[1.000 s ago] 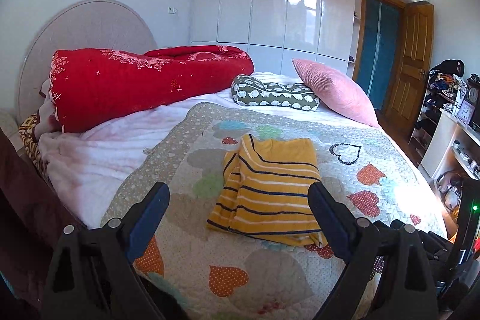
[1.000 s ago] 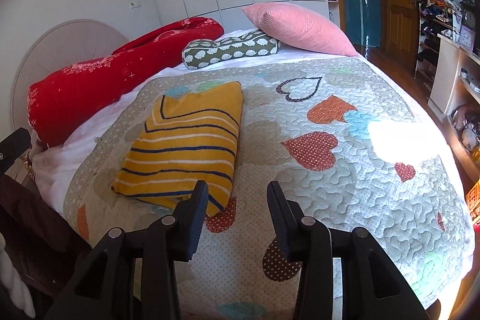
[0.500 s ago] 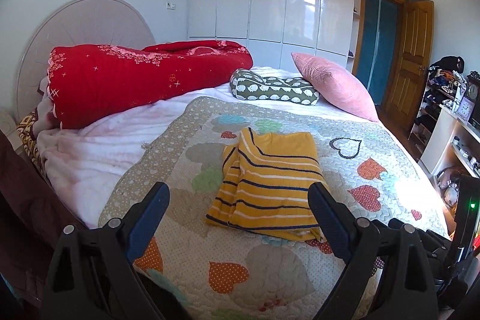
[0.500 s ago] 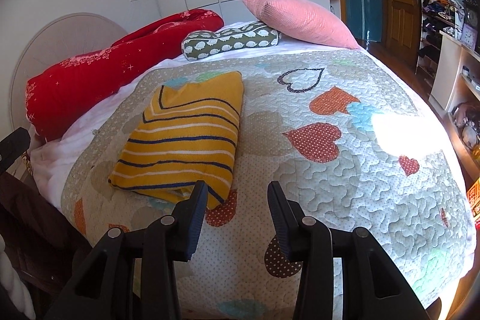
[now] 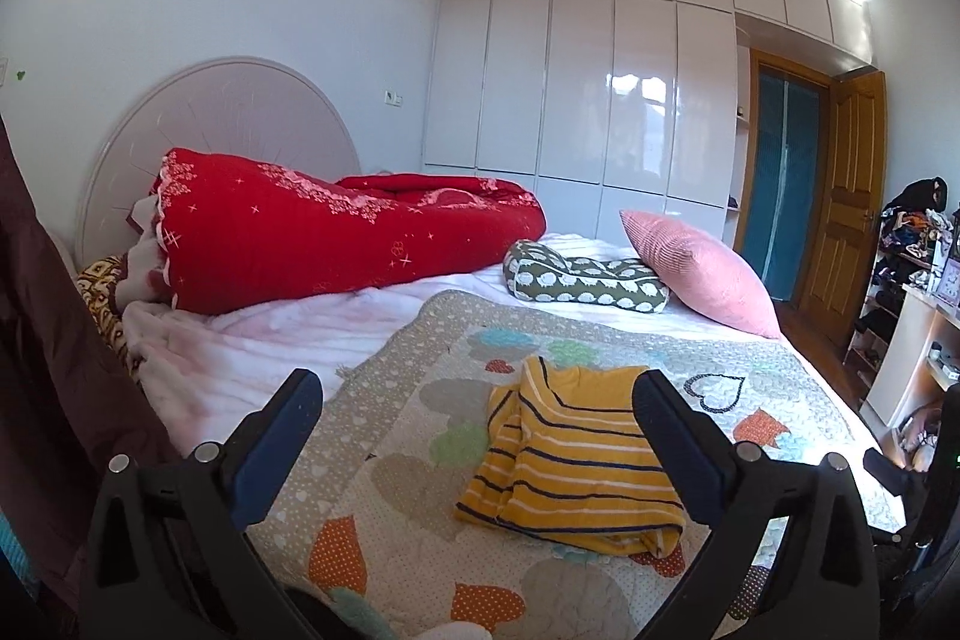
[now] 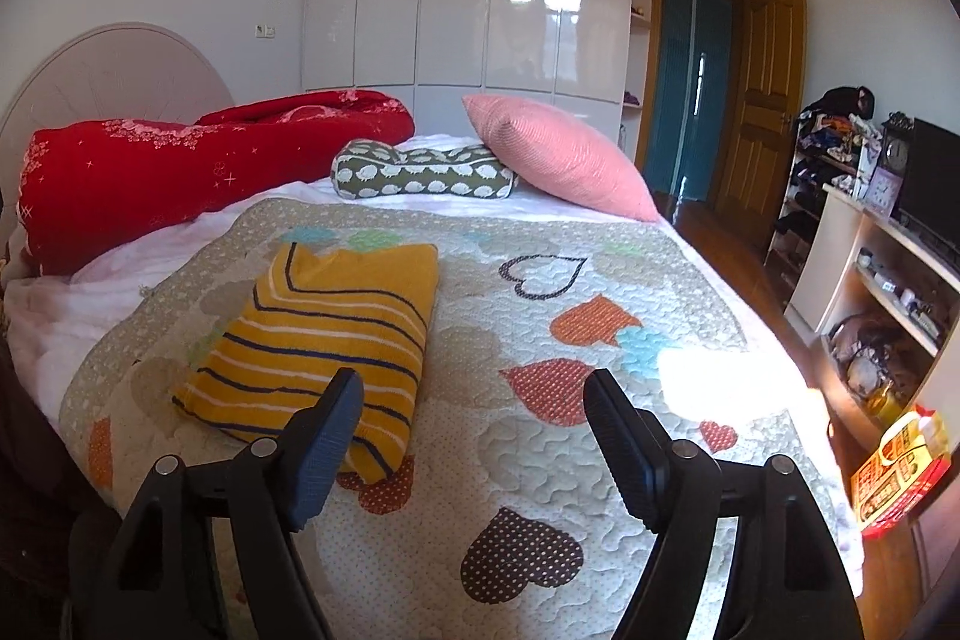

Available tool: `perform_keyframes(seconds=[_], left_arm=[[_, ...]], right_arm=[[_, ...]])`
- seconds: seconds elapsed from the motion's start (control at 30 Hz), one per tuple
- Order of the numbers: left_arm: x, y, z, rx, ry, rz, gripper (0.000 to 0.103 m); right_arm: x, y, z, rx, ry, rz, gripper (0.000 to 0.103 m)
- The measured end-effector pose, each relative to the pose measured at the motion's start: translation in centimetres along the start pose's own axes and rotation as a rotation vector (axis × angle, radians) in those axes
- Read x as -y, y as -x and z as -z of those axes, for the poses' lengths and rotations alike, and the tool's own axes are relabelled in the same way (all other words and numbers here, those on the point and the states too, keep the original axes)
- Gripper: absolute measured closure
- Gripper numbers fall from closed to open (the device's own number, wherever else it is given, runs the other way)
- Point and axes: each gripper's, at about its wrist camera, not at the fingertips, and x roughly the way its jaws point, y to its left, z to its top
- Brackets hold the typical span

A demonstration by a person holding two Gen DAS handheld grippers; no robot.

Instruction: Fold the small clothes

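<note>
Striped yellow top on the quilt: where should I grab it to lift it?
Probably pinch the near short edge of the striped yellow top, coming low from the bed's foot. The stacked layers end there, nearest the open right hand-held gripper.

The folded sweater (image 6: 324, 334) lies on the quilt (image 6: 600, 388), left of centre in the right wrist view. Behind it, toward the upper frame, a small cushion (image 6: 420, 172) rests against a pillow (image 6: 558, 154) on its right, with a rolled blanket (image 6: 180, 172) to the left.
</note>
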Motion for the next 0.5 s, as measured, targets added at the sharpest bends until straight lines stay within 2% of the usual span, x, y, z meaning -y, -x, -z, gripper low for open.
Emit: perform_keyframes(seconds=[0.07,0.17,0.23,0.27,0.3,0.37,0.4,0.5], left_arm=[[0.4,0.5,-0.1,0.007,-0.035,-0.009,0.000],[1.1,1.3,0.1,0.013,-0.086,0.007,0.000],[1.4,1.6,0.3,0.014,-0.107,0.031,0.000],[1.5,1.6,0.5,0.011,-0.113,0.040,0.000],[1.6,1.6,0.6,0.005,-0.117,0.047,0.000],[1.5,1.3,1.0,-0.012,-0.121,0.053,0.000],[1.3,1.1,1.1,-0.021,-0.119,0.050,0.000],[0.7,0.5,1.6,-0.060,-0.104,0.052,0.000]], right_arm=[[-0.2,1.4,-0.4,0.067,0.025,0.046,0.014],[-0.3,3.7,-1.0,0.195,0.039,0.140,0.000],[-0.1,4.7,-1.2,0.269,0.018,0.147,0.000],[0.1,4.6,-1.4,0.261,0.006,0.120,0.000],[0.4,3.9,-1.6,0.211,-0.004,0.079,0.000],[0.7,1.3,-1.9,0.039,-0.016,0.037,0.000],[1.1,0.4,-1.7,-0.011,-0.030,0.041,0.000],[1.7,1.2,-0.7,0.041,-0.077,0.146,0.000]])
